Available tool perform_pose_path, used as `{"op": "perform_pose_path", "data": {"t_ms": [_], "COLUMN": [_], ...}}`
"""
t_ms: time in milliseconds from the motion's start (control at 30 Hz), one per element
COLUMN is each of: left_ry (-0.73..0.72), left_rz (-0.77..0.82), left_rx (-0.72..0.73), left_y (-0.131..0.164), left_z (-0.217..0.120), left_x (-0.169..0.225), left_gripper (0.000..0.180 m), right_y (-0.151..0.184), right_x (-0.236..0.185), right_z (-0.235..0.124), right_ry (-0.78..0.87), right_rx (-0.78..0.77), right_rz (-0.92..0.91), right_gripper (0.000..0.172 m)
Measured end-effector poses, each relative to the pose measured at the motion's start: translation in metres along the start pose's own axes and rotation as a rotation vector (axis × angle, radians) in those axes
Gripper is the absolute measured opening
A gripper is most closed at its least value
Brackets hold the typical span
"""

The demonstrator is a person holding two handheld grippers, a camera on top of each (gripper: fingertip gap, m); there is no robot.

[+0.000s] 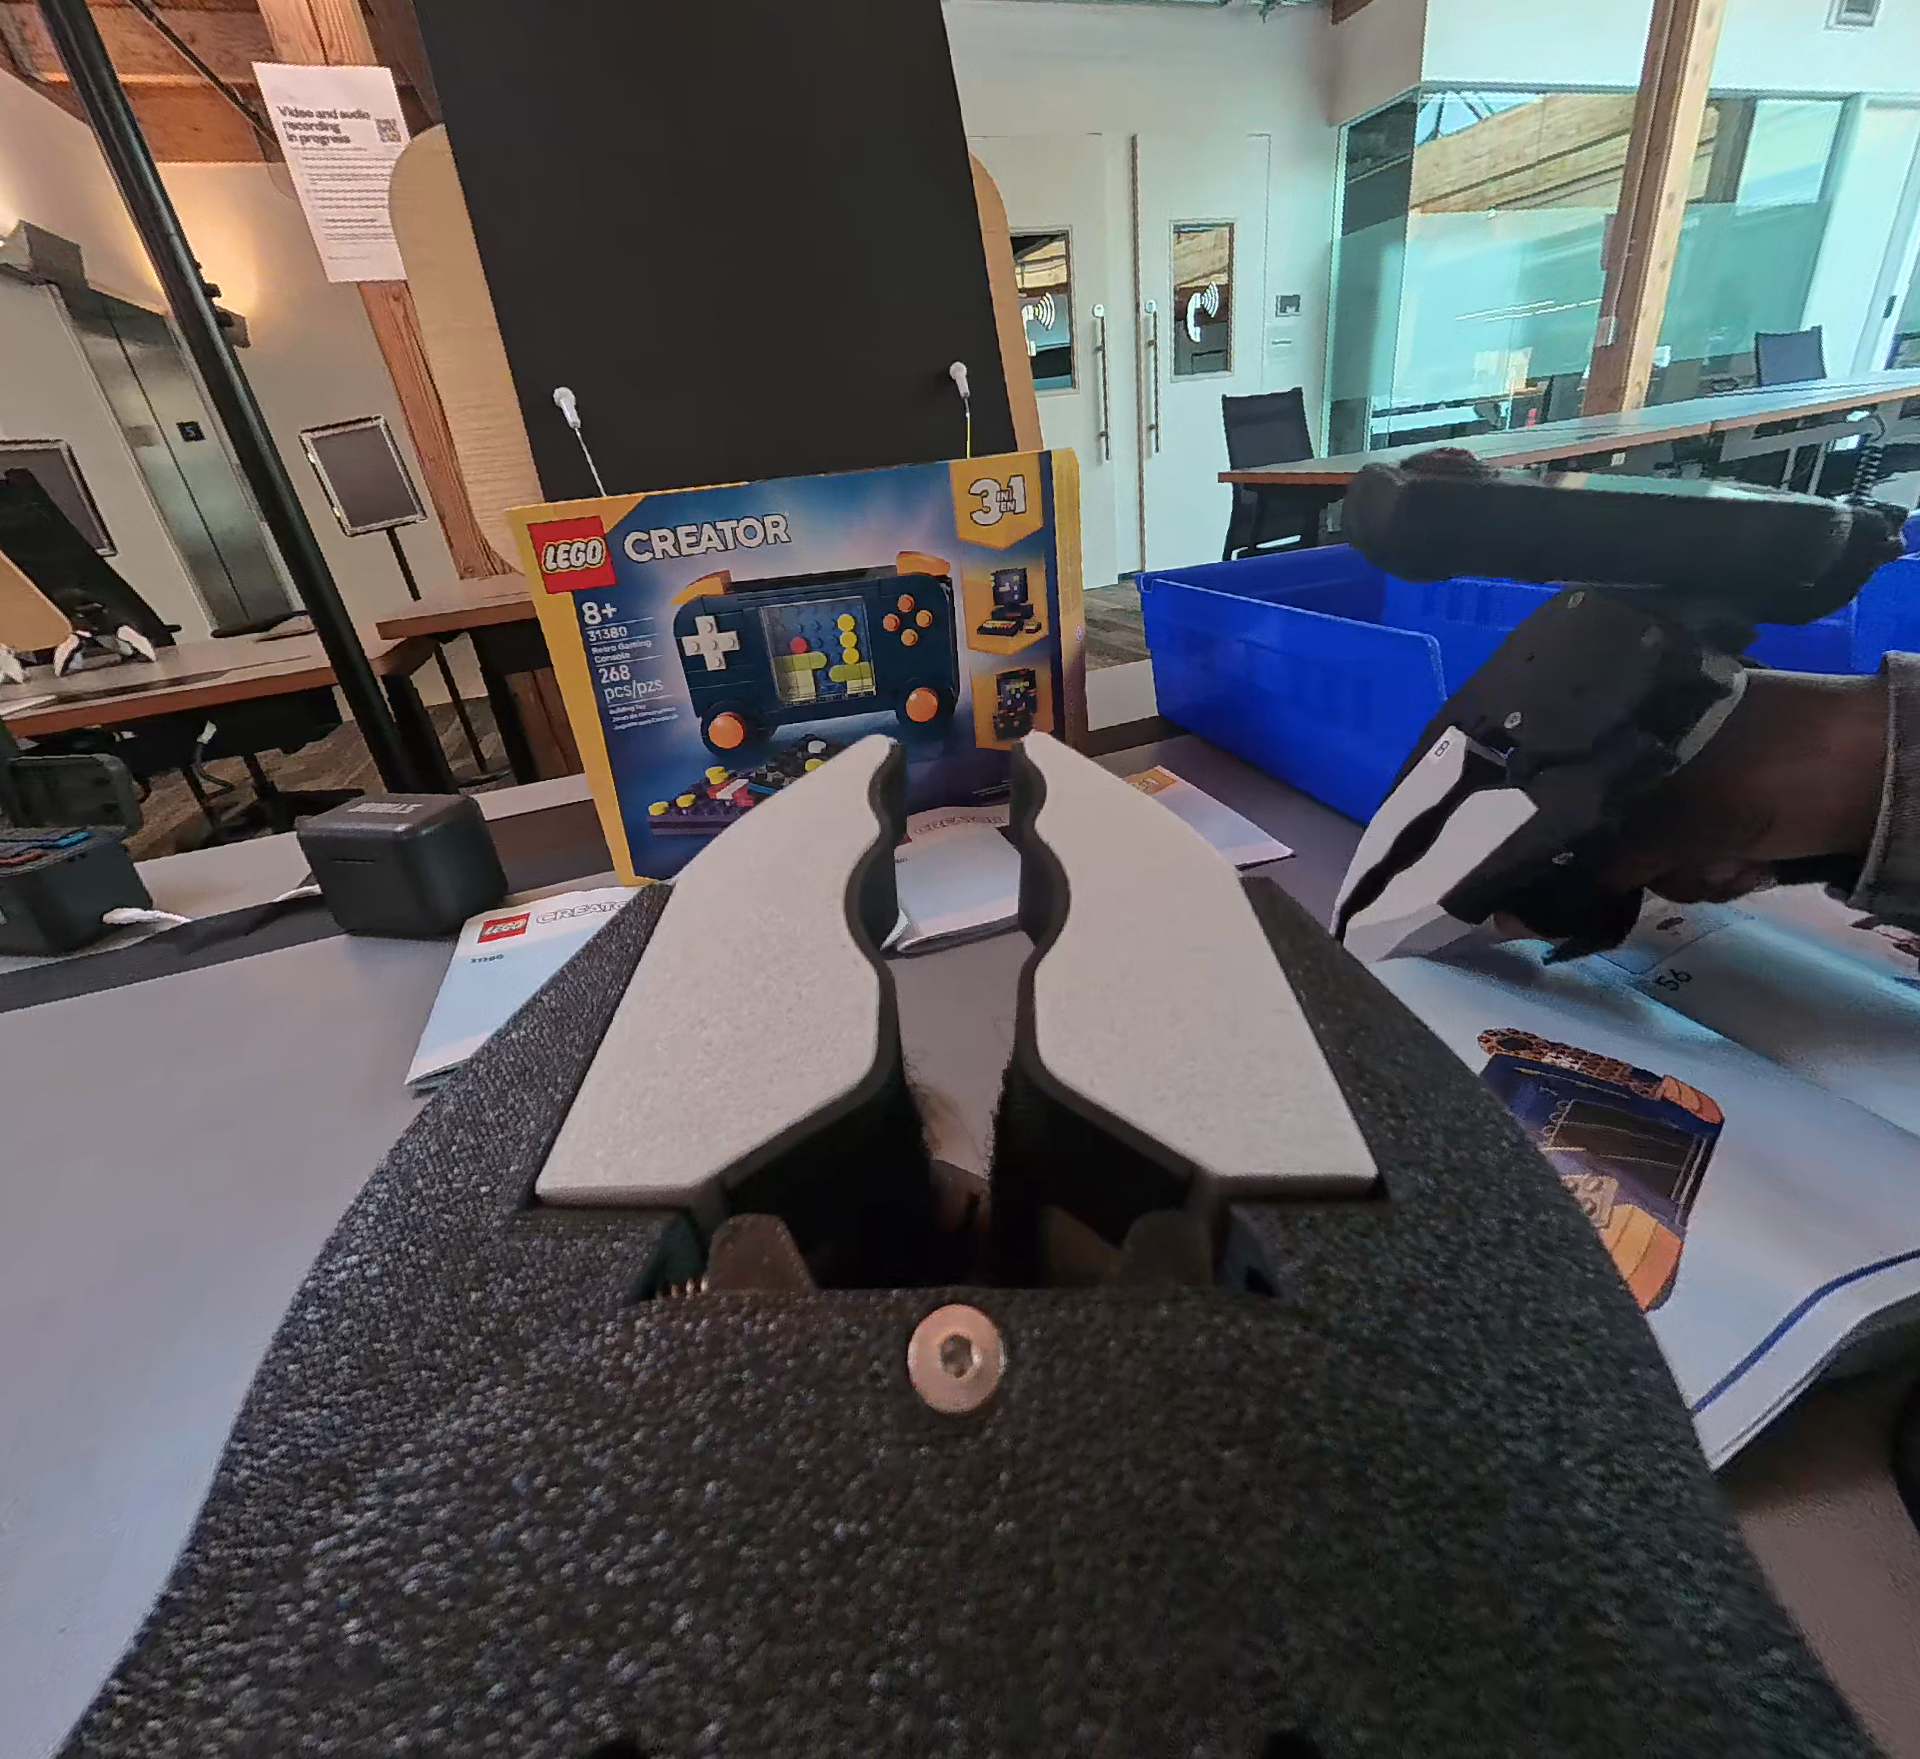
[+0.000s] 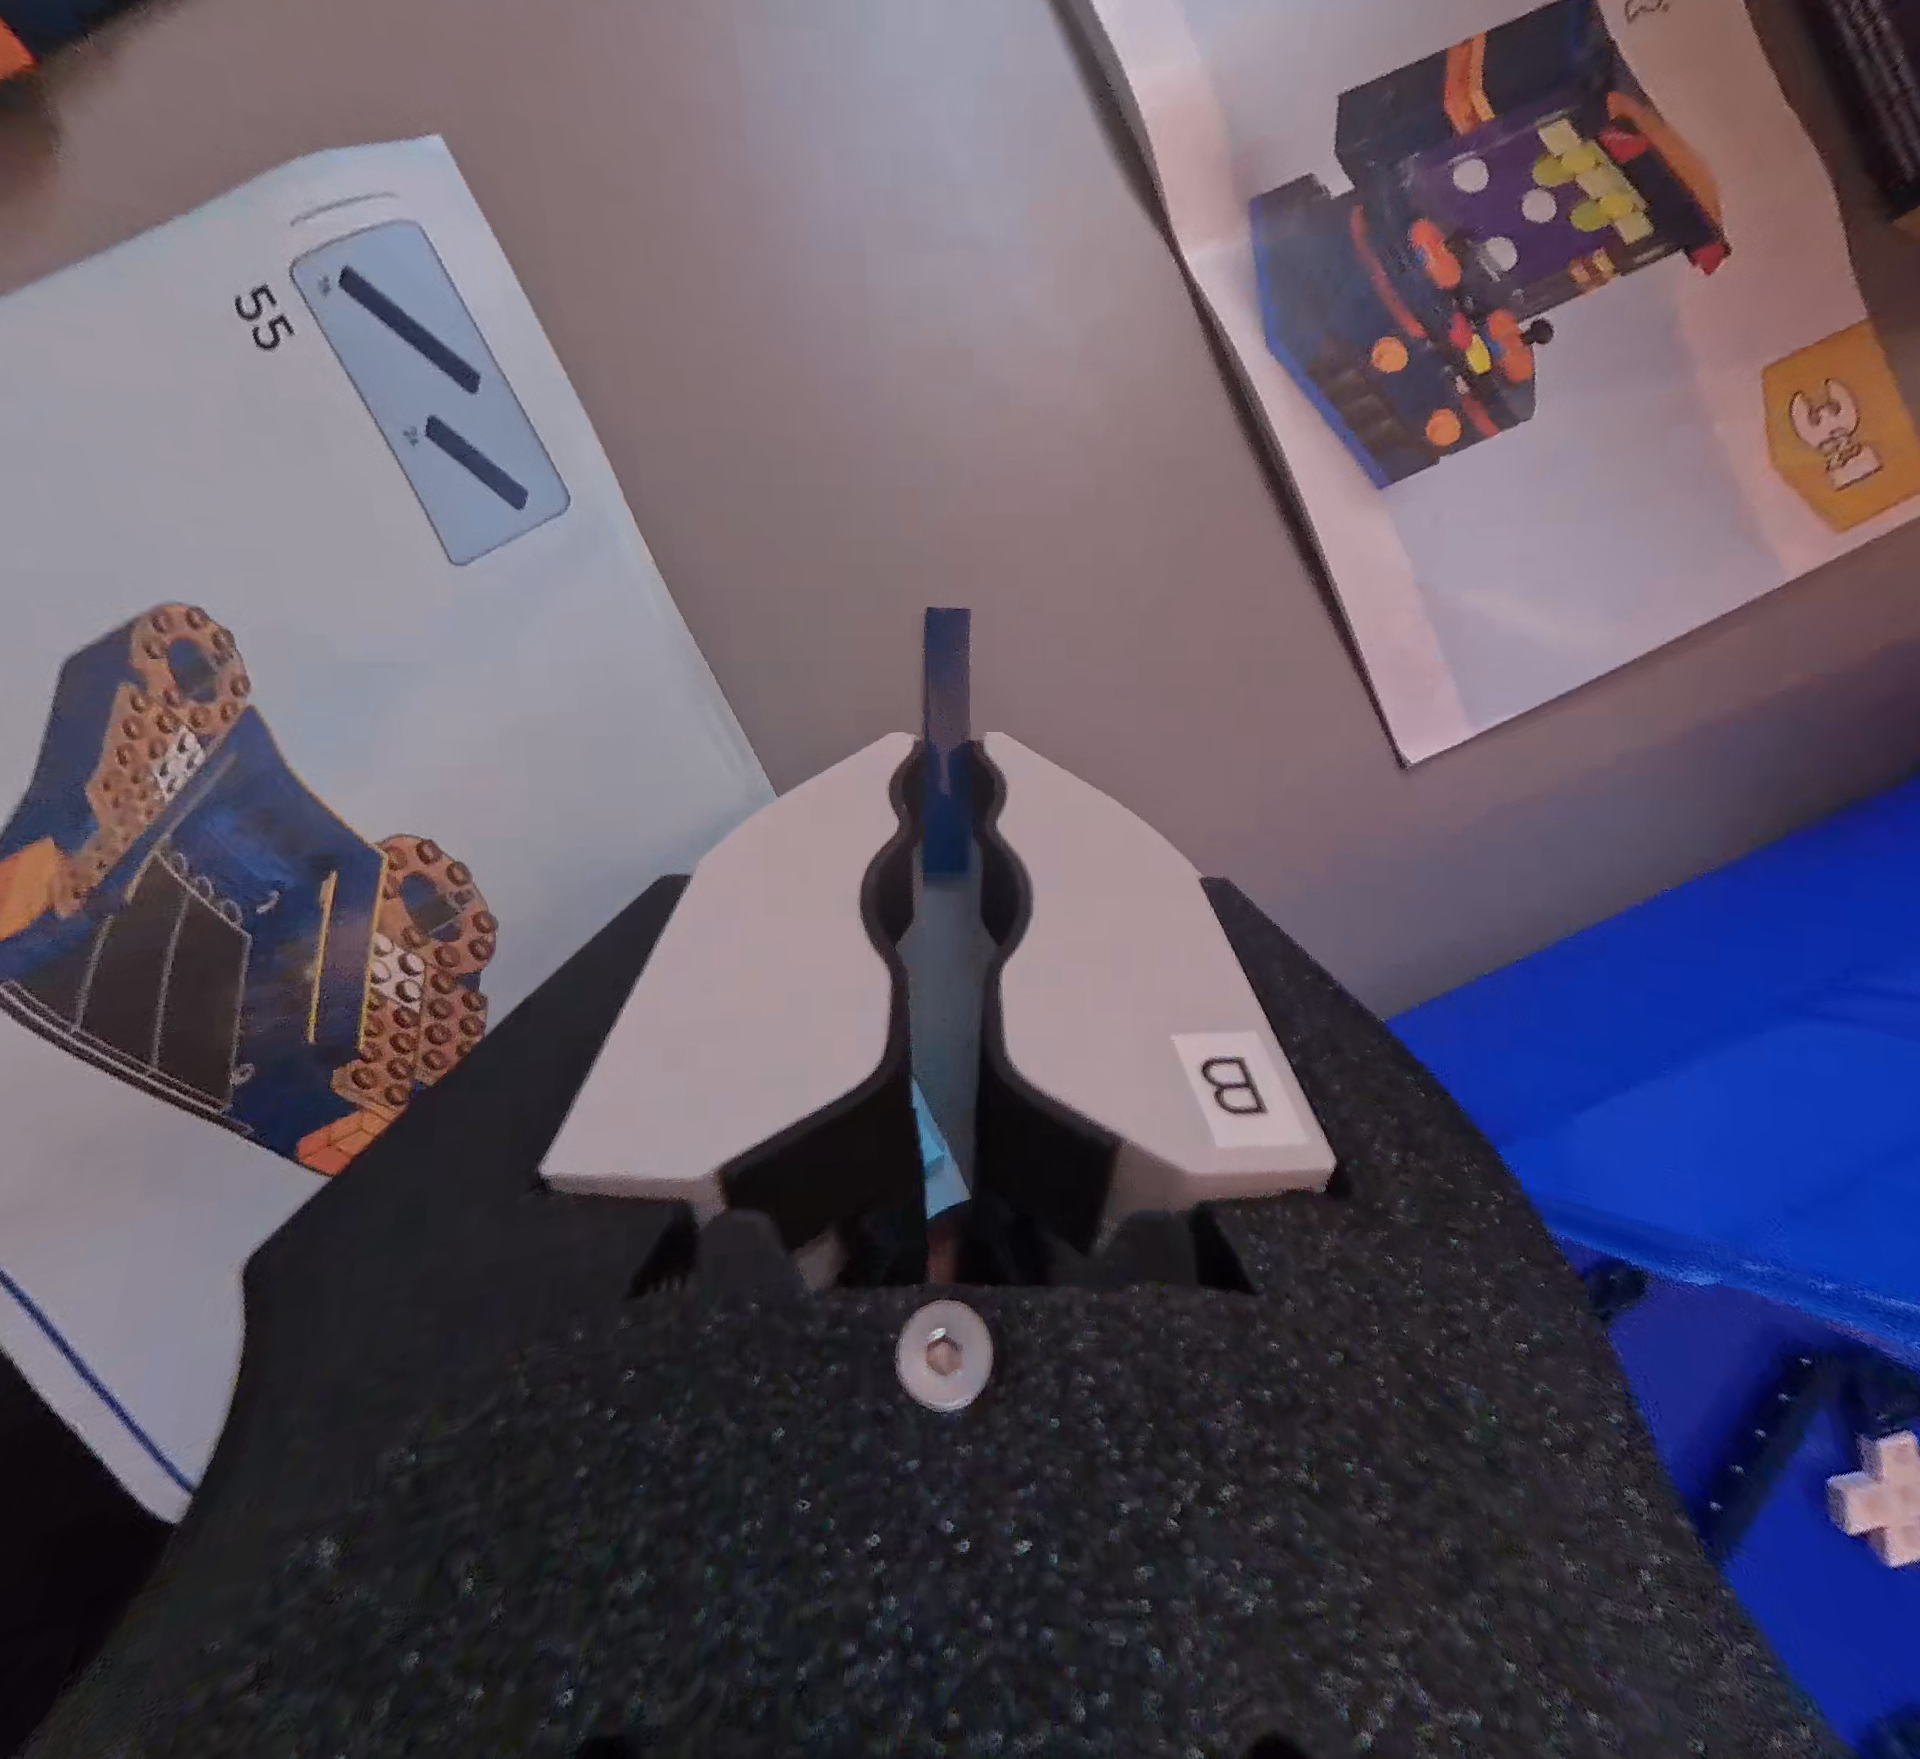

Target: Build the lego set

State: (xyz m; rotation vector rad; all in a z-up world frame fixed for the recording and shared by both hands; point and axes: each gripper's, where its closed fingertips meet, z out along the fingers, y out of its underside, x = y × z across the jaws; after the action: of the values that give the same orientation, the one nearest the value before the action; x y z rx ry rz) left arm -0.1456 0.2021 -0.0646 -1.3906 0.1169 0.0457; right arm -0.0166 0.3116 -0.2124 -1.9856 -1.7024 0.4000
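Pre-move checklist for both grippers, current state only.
1. Right gripper holds a part: ok, fingers closed on a thin dark blue plastic bar.
2. Bar seated straight: ok, protrudes forward past the tips.
3. Left gripper free: ok, fingers apart, nothing between them.
4. Open light-blue instruction booklet visible: ok, lies flat on the grey table.
5. Blue plastic bin within view: ok, beside the right gripper.
6. Partly built model located: cannot tell.
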Motion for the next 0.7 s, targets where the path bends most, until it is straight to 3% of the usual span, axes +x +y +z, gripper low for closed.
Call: {"op": "perform_pose_path", "data": {"t_ms": [167, 433, 700], "left_ry": [-0.006, -0.019, -0.072], "left_rz": [0.008, 0.019, -0.046], "left_rx": [-0.007, 0.000, 0.032], "left_y": [0.002, 0.001, -0.003], "left_z": [0.001, 0.001, -0.003], "left_x": [-0.001, -0.003, -0.017], "left_gripper": [0.018, 0.018, 0.017], "right_y": [-0.001, -0.032, -0.048], "right_x": [-0.002, -0.003, -0.049], "right_z": [-0.002, -0.062, -0.077], "right_ry": [-0.027, -0.049, -0.247], "right_rx": [0.038, 0.266, 0.400], "right_rz": [-0.023, 0.006, -0.020], "right_gripper": [0.007, 0.007, 0.007]}}
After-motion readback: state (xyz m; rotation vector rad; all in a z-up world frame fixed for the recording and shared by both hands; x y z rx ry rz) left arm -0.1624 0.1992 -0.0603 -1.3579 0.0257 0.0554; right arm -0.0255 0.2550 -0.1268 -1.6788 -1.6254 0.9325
